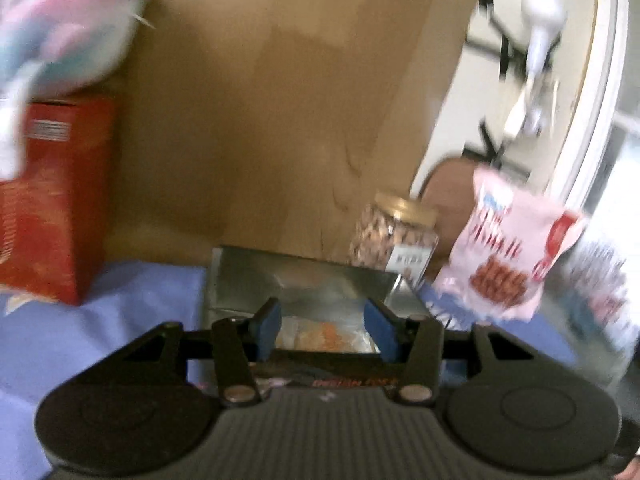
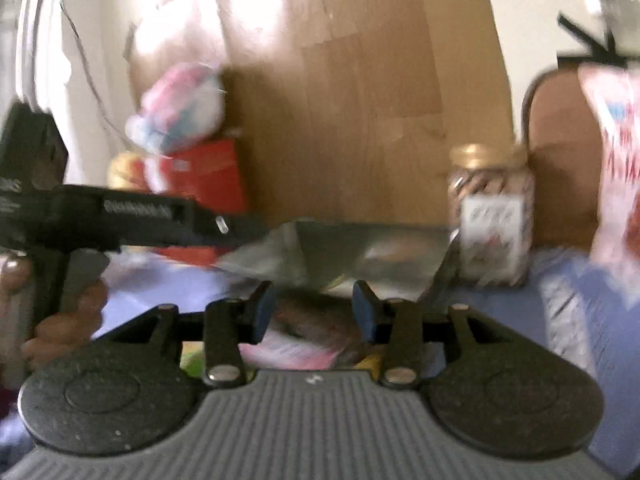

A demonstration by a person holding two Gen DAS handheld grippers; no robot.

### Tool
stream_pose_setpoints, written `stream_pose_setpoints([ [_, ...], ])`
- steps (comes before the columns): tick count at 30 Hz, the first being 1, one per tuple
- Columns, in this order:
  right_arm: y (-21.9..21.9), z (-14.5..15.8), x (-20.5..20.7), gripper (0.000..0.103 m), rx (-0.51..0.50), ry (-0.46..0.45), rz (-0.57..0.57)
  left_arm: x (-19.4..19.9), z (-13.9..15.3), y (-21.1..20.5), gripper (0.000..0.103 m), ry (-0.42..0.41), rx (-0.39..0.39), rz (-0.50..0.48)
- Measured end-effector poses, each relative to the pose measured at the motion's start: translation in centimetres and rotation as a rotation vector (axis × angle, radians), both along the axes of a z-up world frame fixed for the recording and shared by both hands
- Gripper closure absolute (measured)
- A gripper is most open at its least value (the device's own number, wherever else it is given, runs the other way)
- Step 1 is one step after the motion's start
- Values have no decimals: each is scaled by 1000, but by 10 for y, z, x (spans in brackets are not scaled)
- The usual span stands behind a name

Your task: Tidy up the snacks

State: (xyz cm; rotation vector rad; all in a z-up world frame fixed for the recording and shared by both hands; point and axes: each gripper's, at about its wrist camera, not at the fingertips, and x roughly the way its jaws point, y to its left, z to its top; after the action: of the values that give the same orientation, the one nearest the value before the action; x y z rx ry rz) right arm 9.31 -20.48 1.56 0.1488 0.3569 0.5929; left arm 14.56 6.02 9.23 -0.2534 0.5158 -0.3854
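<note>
Both views are motion-blurred. My left gripper (image 1: 325, 330) is open, its blue pads either side of an open silver foil snack bag (image 1: 300, 280) that lies on the blue cloth (image 1: 132, 312). My right gripper (image 2: 314, 314) is open over the same foil bag (image 2: 360, 254), with pink and dark packets (image 2: 296, 350) below it. A jar of snacks with a gold lid (image 1: 394, 238) stands behind the bag; it also shows in the right wrist view (image 2: 494, 216). A pink snack packet (image 1: 508, 248) stands at the right. A red box (image 1: 52, 204) stands at the left.
A pink and blue soft bag (image 1: 68, 24) rests on the red box. A wooden board (image 1: 288, 100) rises behind the table. The left gripper's body and the hand holding it (image 2: 60, 240) cross the left of the right wrist view. A chair back (image 2: 560, 152) stands at the right.
</note>
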Motion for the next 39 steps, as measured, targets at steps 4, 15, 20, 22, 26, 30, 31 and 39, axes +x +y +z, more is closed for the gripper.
stream_pose_setpoints([
  [4, 6, -19, -32, 58, 88, 82, 128, -44, -9, 34, 48, 9, -12, 45],
  [15, 78, -44, -22, 82, 0, 174, 229, -79, -76, 73, 61, 305, -176, 112],
  [20, 68, -44, -54, 88, -21, 161, 248, -92, -85, 69, 76, 320, -233, 53],
  [22, 57, -44, -74, 88, -24, 144, 277, -103, -80, 61, 76, 300, -211, 23],
  [26, 30, -49, -108, 88, -18, 129, 287, -122, -72, 36, 76, 264, -189, -82],
  [30, 10, -55, -123, 81, -57, 153, 208, -128, -63, 14, 76, 232, -129, -142],
  [31, 6, -55, -124, 78, -73, 154, 192, -128, -60, 14, 74, 220, -116, -136],
  [39, 0, -56, -131, 52, -180, 102, 144, -132, -58, 10, 71, 233, -89, -153],
])
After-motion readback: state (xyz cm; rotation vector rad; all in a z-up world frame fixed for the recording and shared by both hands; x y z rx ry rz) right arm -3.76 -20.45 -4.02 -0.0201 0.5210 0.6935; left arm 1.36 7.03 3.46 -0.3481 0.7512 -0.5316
